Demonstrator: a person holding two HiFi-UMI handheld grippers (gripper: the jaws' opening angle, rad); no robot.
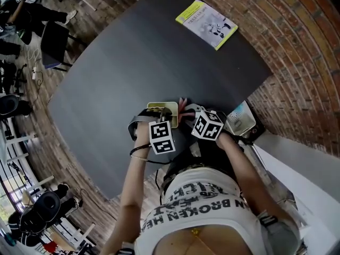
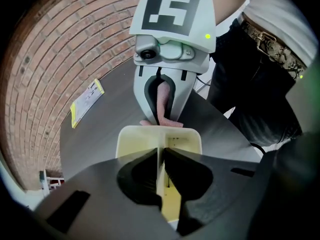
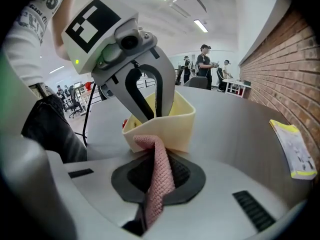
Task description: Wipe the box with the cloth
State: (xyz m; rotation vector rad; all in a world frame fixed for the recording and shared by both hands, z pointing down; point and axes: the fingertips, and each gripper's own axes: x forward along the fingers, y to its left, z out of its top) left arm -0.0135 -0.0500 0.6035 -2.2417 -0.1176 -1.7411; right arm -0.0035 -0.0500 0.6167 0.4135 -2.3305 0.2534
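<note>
A small pale yellow open box [image 1: 166, 108] stands near the table's front edge. In the left gripper view my left gripper [image 2: 161, 160] points steeply down and is shut on a thin upright wall of the box [image 2: 142, 140]. The right gripper view shows the same grip from the other side, with the left gripper [image 3: 155, 112] on the box [image 3: 177, 126] rim. My right gripper [image 3: 156, 160] is shut on a pink knitted cloth [image 3: 161, 176]; the cloth's free end touches the box's outer wall. The cloth [image 2: 163, 96] hangs between the right gripper [image 2: 163, 117] jaws.
A yellow-edged booklet [image 1: 207, 24] lies at the table's far side, to the right in the right gripper view [image 3: 295, 153]. A white, teal-topped object [image 1: 240, 120] sits at the table's right corner. A brick wall [image 1: 297, 47] borders the table. People [image 3: 205, 64] stand far off.
</note>
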